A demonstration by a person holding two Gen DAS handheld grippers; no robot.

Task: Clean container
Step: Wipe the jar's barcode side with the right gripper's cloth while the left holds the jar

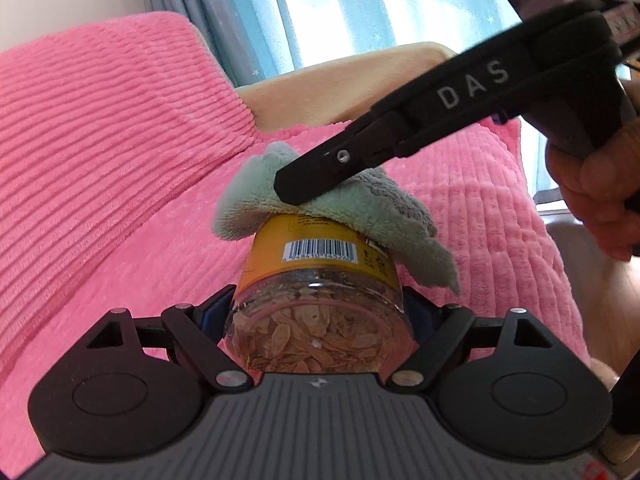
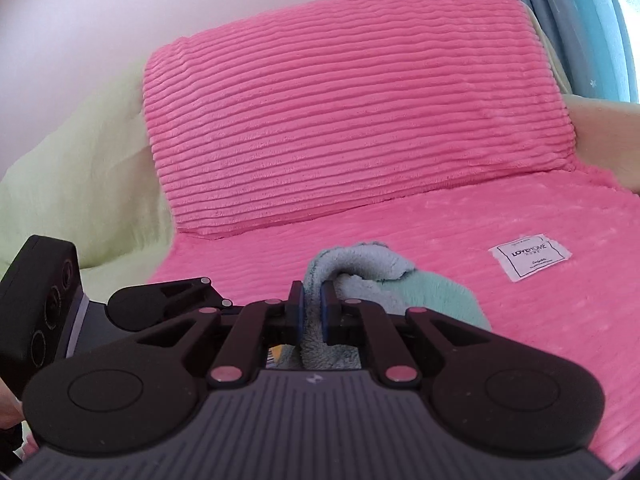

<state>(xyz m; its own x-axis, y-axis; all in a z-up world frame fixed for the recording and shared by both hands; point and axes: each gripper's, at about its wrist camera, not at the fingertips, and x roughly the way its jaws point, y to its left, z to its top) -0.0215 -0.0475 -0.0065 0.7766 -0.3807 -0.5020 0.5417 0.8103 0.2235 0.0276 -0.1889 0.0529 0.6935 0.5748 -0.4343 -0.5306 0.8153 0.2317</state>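
"DAS" on right hand-held gripper [image 1: 304, 184]; "LOVEHOME" tag [image 2: 530, 257]

Pink ribbed cushion [image 2: 352, 108] on matching cover [image 2: 520, 320], white label [image 2: 530, 257], perhaps blue curtains [image 1: 304, 12].

My left gripper [image 1: 320, 304] is matte black: two round housings with a shallow disc set in each, angled link bars pinned with silver rivets, and blue pads lining the fingers. Below them sits a grey ribbed plate with a small white logo at its top edge. My right gripper [image 2: 311, 307] is the same build, its rivets showing pinkish and its pads [image 2: 297, 312] blue. From the left camera, its black finger carries white letters "DAS" and a silver screw near the tip. A bare hand [image 1: 592, 196] shows, with no sleeve visible.
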